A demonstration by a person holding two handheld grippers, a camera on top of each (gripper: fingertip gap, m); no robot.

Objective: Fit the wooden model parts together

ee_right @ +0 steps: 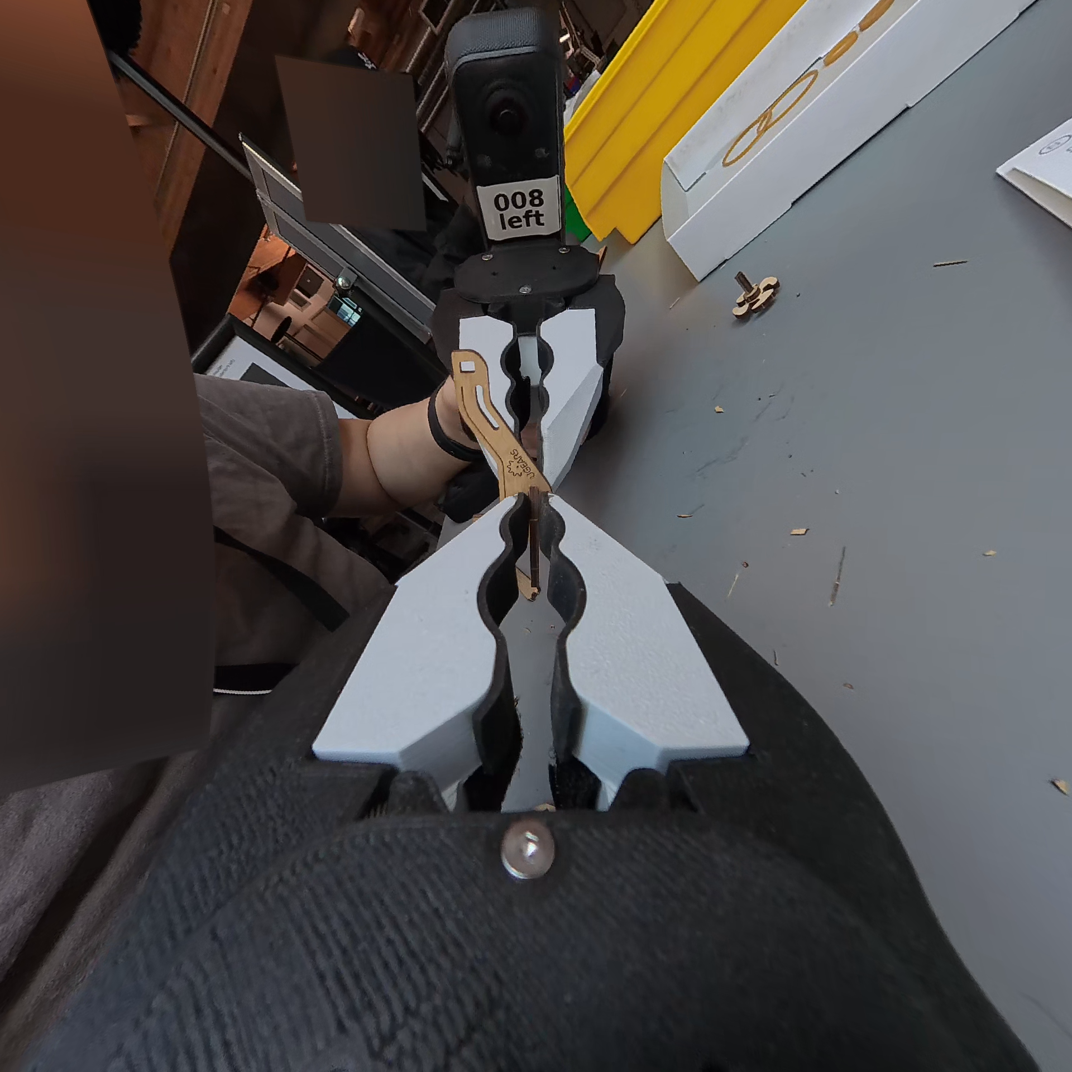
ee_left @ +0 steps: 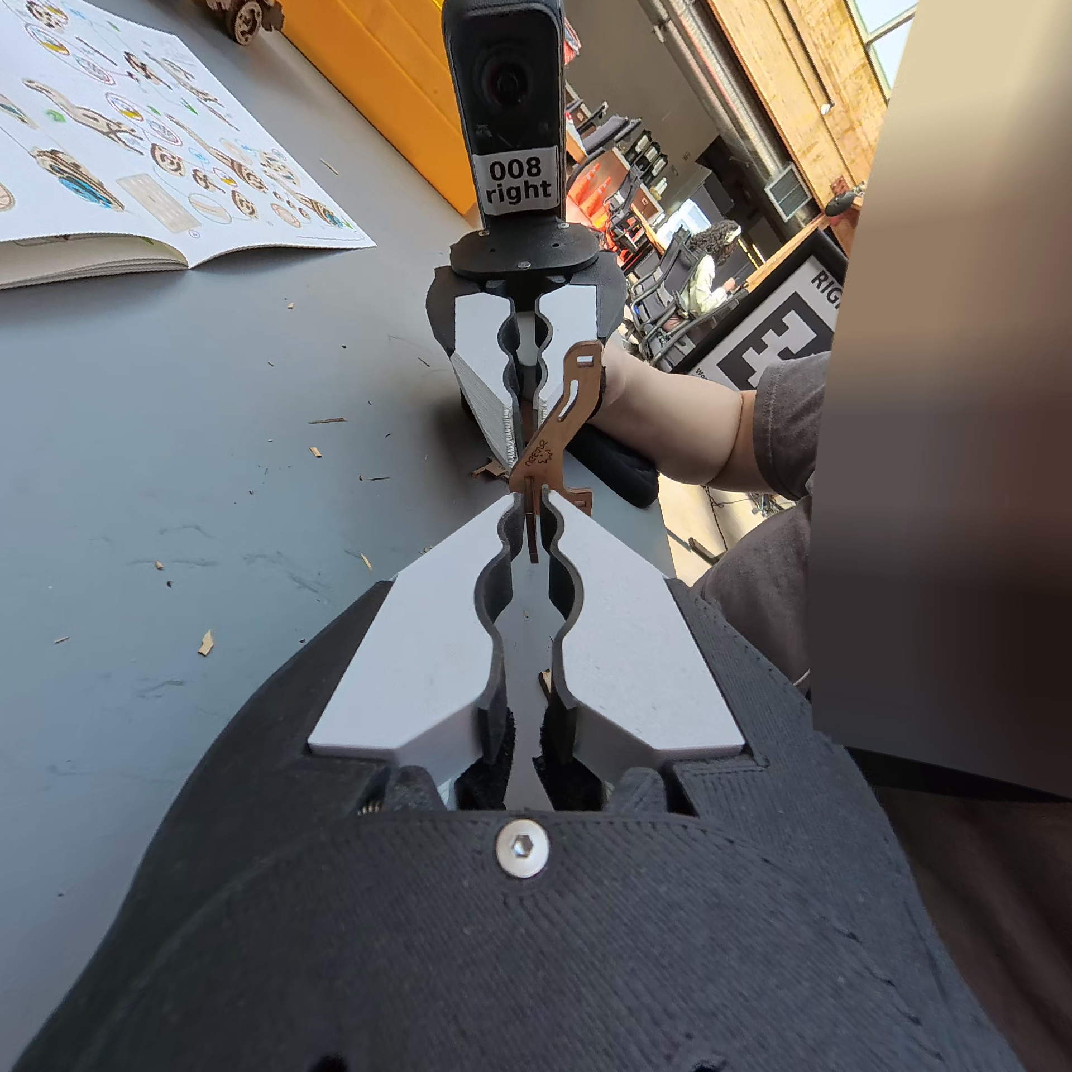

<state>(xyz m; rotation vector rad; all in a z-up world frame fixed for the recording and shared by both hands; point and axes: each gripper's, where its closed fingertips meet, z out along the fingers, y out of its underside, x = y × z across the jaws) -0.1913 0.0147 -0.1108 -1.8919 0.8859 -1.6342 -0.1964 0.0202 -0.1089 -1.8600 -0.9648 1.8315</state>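
Note:
A flat wooden arm with a long slot stands tilted between my two grippers, which face each other tip to tip above the grey table. My left gripper is shut on a thin wooden piece, seen edge-on, that meets the arm's lower end. In the right wrist view my right gripper is shut on a thin wooden piece at the same joint with the arm. I cannot tell whether it is the same piece. The right gripper and the left gripper each show opposite.
An open instruction booklet, a yellow bin and a wooden wheel model lie at the back. A white box and a small wooden gear part lie to the right. Wood chips are scattered about. A person's arm is at the table edge. Less than 4 cm separates the two grippers' tips.

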